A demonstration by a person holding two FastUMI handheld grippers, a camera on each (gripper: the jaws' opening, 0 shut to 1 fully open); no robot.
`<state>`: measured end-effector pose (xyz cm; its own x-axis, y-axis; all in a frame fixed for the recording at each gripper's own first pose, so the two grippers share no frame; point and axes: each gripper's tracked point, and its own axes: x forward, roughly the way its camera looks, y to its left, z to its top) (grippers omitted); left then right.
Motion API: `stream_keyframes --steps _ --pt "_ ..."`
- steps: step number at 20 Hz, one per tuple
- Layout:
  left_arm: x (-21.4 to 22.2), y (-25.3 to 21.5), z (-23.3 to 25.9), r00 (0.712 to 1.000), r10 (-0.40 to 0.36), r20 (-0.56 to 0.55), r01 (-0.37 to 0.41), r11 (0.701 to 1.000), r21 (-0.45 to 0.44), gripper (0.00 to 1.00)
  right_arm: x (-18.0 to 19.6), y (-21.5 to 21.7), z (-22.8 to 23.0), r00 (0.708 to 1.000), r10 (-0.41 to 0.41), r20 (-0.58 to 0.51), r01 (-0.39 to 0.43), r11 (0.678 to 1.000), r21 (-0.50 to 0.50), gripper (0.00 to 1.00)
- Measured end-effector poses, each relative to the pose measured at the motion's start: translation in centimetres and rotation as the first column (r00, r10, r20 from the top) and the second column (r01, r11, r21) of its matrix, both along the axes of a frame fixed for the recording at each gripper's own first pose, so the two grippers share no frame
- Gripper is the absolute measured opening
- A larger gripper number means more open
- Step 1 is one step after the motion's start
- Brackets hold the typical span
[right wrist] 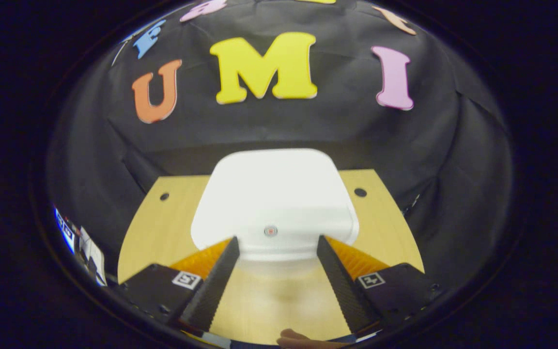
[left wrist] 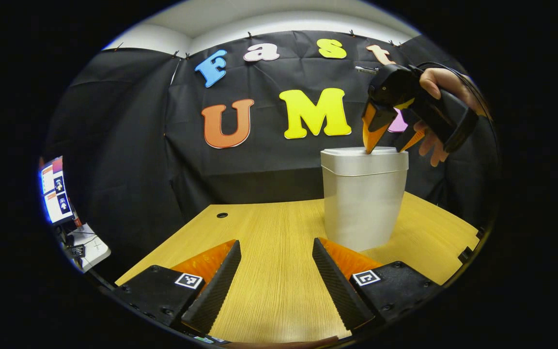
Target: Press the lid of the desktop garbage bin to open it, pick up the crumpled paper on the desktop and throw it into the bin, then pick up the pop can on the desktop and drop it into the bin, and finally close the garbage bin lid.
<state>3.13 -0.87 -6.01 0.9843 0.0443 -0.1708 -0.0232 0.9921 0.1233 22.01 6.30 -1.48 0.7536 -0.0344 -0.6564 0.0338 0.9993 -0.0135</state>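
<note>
A white desktop bin point(left wrist: 362, 203) stands on the wooden table point(left wrist: 269, 232), right of centre, with its lid point(left wrist: 351, 160) lying flat and closed. My right gripper point(left wrist: 388, 144), held by a hand point(left wrist: 436, 82), points down from above the bin, and one fingertip point(left wrist: 371, 145) rests on the lid. In the right gripper view the lid point(right wrist: 274, 194) lies just below, with a small round red mark point(right wrist: 270, 230) near its front edge, between the tips of my open right gripper point(right wrist: 276, 240). My left gripper point(left wrist: 276, 242) hovers low over the table in front of the bin, open and holding nothing.
A lit monitor point(left wrist: 56, 189) and a small white side stand point(left wrist: 92, 247) sit off the table's left edge. Round cable holes point(left wrist: 222, 214) point(right wrist: 360, 192) mark the table's far corners. The black cloth wall hangs right behind the bin.
</note>
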Motion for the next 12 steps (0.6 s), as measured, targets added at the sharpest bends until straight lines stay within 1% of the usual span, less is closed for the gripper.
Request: stream_keyframes --steps 1,4,7,12 --pt "0.0 0.3 -0.1 1.000 0.009 -0.002 -0.009 1.000 0.002 0.96 0.0 0.0 -0.1 1.000 -0.003 0.014 0.003 1.000 0.005 1.00" --pt "0.2 0.5 -0.3 1.000 0.012 -0.007 -0.012 1.000 0.002 0.96 0.0 0.1 0.1 1.000 0.009 0.007 -0.009 1.000 -0.014 1.00" --pt "0.3 0.8 -0.6 1.000 0.019 -0.011 -0.019 1.000 -0.005 0.96 0.5 0.1 0.2 1.000 0.006 0.003 -0.006 1.000 0.000 0.99" --pt "0.4 1.2 -0.7 1.000 0.020 -0.019 -0.020 0.998 -0.054 0.96 1.0 -0.1 0.6 0.999 0.020 -0.048 -0.021 1.000 -0.015 0.98"
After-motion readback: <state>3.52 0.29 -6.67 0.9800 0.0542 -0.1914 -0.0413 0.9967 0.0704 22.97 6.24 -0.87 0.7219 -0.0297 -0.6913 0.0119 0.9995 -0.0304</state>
